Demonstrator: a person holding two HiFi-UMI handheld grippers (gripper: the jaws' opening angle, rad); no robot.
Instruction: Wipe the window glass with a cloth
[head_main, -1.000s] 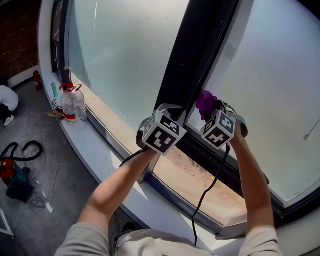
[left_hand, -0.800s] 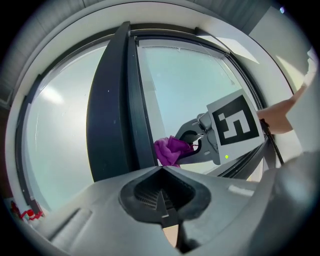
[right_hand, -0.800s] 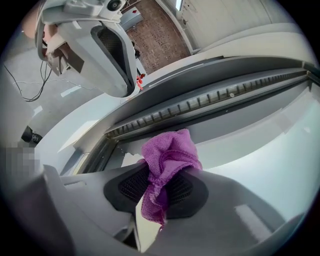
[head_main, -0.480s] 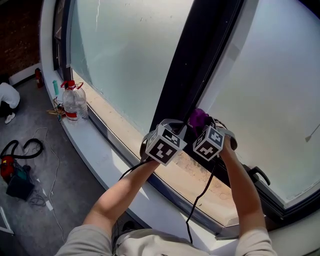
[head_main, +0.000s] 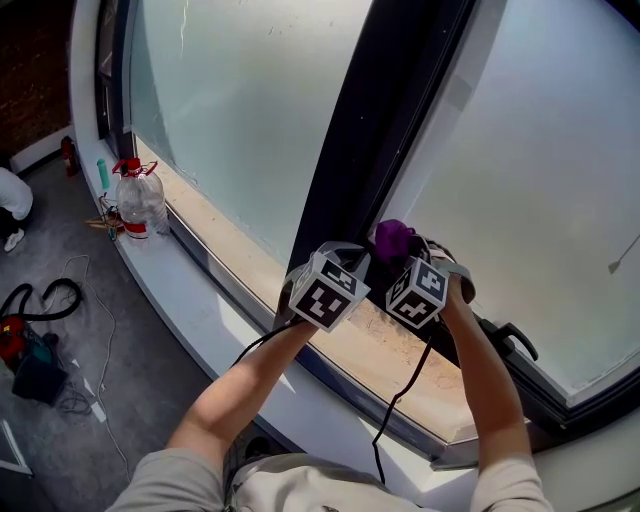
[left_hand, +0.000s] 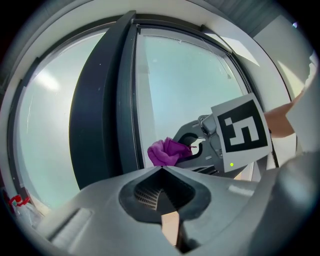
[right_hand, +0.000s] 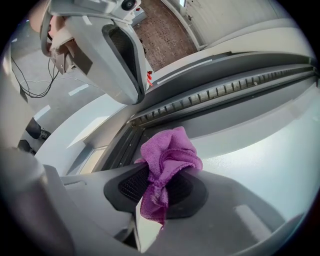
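Observation:
A purple cloth (head_main: 393, 237) is bunched between the jaws of my right gripper (head_main: 402, 250), which is shut on it. The cloth (right_hand: 167, 160) sits low against the right window pane (right_hand: 260, 165), just above the dark bottom frame. The wide dark mullion (head_main: 390, 110) separates this right pane (head_main: 540, 200) from the left pane (head_main: 240, 110). My left gripper (head_main: 345, 262) hovers close beside the right one, in front of the mullion, its jaws shut with nothing in them. The left gripper view shows the cloth (left_hand: 167, 151) and the right gripper's marker cube ahead.
A sandy sill (head_main: 270, 270) runs under the panes. A black window handle (head_main: 510, 340) sticks out just right of my right arm. A large plastic bottle (head_main: 140, 205) stands at the sill's far left. A red vacuum (head_main: 15, 340) and cables lie on the floor below.
Both grippers have dropped lower and shifted slightly left, carrying the cloth down the right pane toward the bottom frame. The hold on the cloth is unchanged.

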